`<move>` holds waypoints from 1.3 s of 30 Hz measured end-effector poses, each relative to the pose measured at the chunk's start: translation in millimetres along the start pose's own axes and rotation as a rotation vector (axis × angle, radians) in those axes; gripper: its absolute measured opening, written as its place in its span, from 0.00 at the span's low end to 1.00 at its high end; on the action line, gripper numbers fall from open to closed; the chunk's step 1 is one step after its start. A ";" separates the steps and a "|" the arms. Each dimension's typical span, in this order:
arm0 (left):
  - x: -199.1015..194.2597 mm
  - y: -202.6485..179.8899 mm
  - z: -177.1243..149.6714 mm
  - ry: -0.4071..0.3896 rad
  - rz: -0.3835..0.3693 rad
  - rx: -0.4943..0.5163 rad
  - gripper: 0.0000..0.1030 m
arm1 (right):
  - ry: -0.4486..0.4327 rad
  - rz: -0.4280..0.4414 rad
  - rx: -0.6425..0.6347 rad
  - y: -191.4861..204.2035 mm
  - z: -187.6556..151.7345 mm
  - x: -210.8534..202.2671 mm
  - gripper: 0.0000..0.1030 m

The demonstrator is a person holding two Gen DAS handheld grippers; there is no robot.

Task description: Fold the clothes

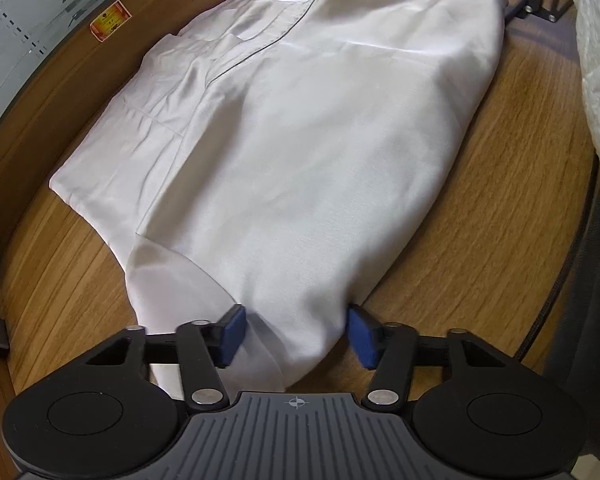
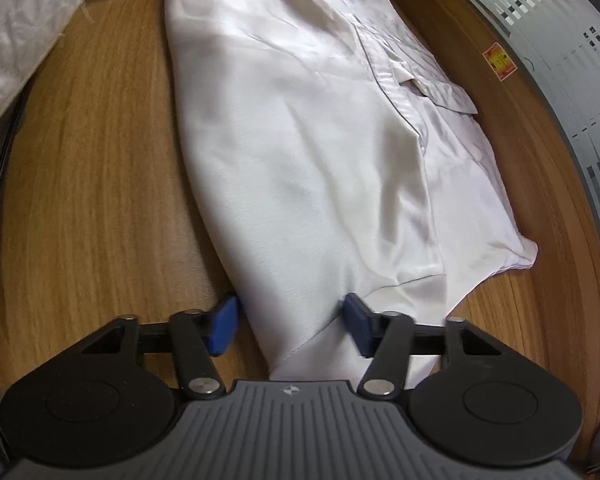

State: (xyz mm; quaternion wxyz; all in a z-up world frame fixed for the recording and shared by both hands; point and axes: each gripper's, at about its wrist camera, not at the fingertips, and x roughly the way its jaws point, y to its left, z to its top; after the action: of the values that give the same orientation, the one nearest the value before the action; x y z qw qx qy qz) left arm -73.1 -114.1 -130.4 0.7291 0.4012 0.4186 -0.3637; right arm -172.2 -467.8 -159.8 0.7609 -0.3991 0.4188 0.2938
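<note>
Found a white shirt (image 1: pixel 300 140) lying partly folded on the wooden table (image 1: pixel 480 220), one side turned over the middle, its length running between the two grippers. Noted a chest pocket (image 2: pixel 400 52) facing up, flap lying down; could not tell what it held. Saw the left gripper (image 1: pixel 296 332) clenched on a bunched end of the shirt, both blue pads (image 1: pixel 232 330) pressed against the cloth. Saw the right gripper (image 2: pixel 290 326) straddling the opposite end, cloth between its jaws and one pad against it, the other only at the fabric's edge; could not tell whether truly gripped. Spotted a red and yellow sticker (image 1: pixel 112 20) on the table near its rim.
</note>
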 end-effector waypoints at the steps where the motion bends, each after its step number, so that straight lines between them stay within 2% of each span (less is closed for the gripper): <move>1: 0.4 1.0 0.8 -0.002 -0.002 0.002 0.46 | 0.000 0.002 0.002 -2.3 0.8 1.1 0.50; 3: 1.2 2.0 2.5 -0.008 -0.008 0.003 0.37 | 0.000 0.004 0.007 -6.1 1.9 2.2 0.45; 5: 1.3 1.9 4.9 -0.021 -0.007 0.001 0.24 | 0.003 0.009 0.021 -9.3 3.0 1.4 0.41; 7: -0.5 1.8 7.0 -0.034 -0.006 -0.010 0.17 | 0.006 0.015 0.035 -12.0 3.9 -0.6 0.25; 8: -2.2 2.5 7.6 -0.043 -0.004 -0.020 0.13 | 0.006 0.017 0.039 -12.8 4.2 -2.7 0.21; 12: -7.4 7.2 8.9 -0.050 -0.019 -0.078 0.10 | 0.005 0.030 0.064 -17.7 5.2 -11.9 0.12; 28: -49.1 -0.6 3.4 -0.097 -0.046 -0.168 0.04 | -0.017 0.039 0.191 -22.0 4.1 -58.6 0.09; 33: -60.9 17.3 17.6 -0.138 -0.041 -0.195 0.03 | -0.041 -0.002 0.214 -43.0 14.0 -72.6 0.08; 39: -65.6 57.0 39.8 -0.190 -0.052 -0.249 0.03 | -0.069 -0.067 0.214 -81.6 29.1 -78.9 0.07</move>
State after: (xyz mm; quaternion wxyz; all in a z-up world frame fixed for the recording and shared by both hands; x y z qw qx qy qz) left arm -36.3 -113.2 -42.2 0.7999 0.2606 0.3996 -0.3642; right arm -134.3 -493.4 -51.9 0.8224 -0.3191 0.4078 0.2356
